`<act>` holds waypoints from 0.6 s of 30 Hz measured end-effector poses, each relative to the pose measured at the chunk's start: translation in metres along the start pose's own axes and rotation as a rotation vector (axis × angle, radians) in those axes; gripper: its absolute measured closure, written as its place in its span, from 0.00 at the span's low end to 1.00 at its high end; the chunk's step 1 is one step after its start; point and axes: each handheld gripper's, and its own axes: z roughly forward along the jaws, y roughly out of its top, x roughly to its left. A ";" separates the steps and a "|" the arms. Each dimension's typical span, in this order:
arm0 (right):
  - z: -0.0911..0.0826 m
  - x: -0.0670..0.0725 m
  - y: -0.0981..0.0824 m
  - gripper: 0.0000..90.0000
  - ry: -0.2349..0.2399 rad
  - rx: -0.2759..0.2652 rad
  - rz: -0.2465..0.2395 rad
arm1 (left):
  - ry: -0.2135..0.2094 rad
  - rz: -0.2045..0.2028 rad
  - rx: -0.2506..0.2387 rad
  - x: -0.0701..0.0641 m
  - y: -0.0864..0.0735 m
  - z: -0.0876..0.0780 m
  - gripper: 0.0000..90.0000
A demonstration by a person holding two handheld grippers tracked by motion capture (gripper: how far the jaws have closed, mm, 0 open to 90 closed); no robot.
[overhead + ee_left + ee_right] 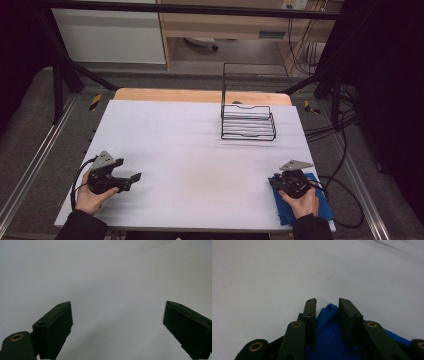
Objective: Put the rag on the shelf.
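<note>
Right gripper (327, 303) at the near right corner of the table (190, 150), jaws narrowed around a raised corner of the blue cloth (329, 340). Pads close on both sides of the fold, a small gap visible on one side; grasp not confirmed as firm. Blue cloth flat at the table's right front edge, partly under the right hand (300, 200) in the high view. Left gripper (117, 325) low over bare table surface at the near left, jaws spread wide, nothing between them. Black wire rack (248, 120) upright at the far right of the table, well apart from both grippers.

Risks from this position:
- Shallow bite on the cloth corner only: likely slip of the knit fabric out of the jaws on lifting.
- Cloth close to the table edge: possible slide over the edge if dragged toward the person.
- Lower jaw against the table: possible scrape or bunching of fabric instead of a clean pinch.
</note>
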 end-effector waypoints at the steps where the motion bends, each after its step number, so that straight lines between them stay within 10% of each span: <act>1: 0.000 0.000 0.000 0.77 0.000 0.000 0.000 | 0.000 0.000 0.000 0.000 0.000 0.000 0.10; 18: -0.012 -0.001 0.004 0.95 0.007 -0.066 0.050 | 0.007 0.004 -0.001 0.000 0.000 0.000 0.11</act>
